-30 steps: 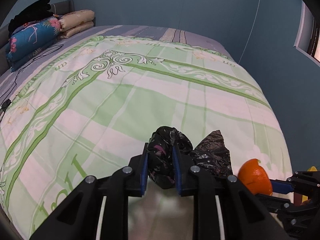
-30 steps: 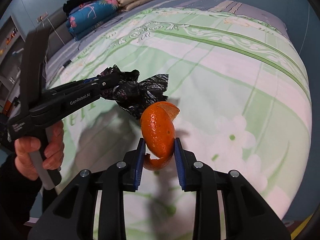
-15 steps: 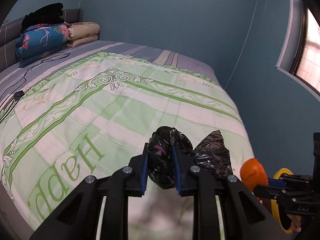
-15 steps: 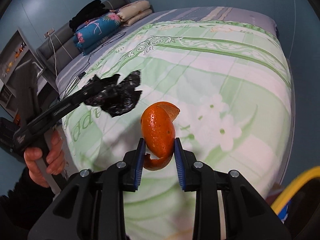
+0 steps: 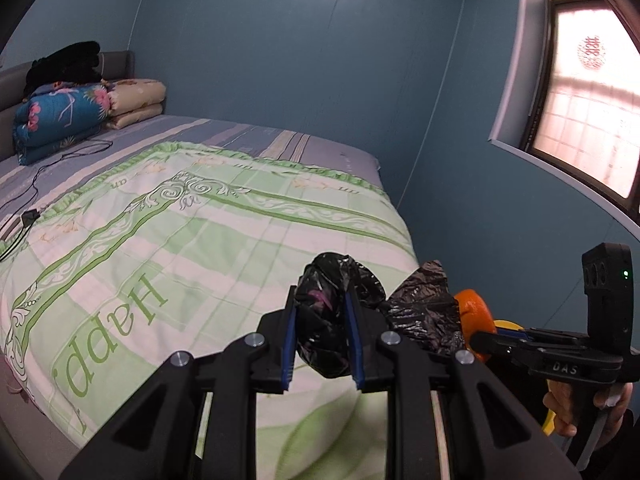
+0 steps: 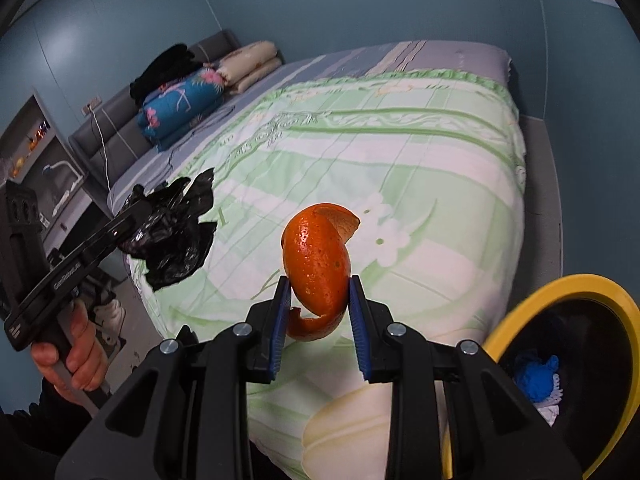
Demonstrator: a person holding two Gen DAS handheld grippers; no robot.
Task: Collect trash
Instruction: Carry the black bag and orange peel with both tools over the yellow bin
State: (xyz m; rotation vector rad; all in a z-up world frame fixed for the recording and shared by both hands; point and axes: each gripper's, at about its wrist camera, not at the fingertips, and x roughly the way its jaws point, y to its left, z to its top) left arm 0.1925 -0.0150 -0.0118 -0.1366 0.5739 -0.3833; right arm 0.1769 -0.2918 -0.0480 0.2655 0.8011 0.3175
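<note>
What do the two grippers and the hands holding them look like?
Both grippers, left and right, are matte black with blue ribbed pads and silver bolts. White lettering marks their sides; the right's rear block shows a green light. Bare hands grip the handles, with dark sleeves.

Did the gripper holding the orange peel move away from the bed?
Yes. The right gripper, shut on the curled orange peel, has backed off the green patterned bedspread toward the yellow-rimmed bin, which now shows beside it.

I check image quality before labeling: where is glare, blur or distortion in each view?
Left wrist view: the window is overexposed, fisheye bends the walls, and the black bag in the left claw is sharp. Right wrist view: the yellow bin rim looks smeared.
</note>
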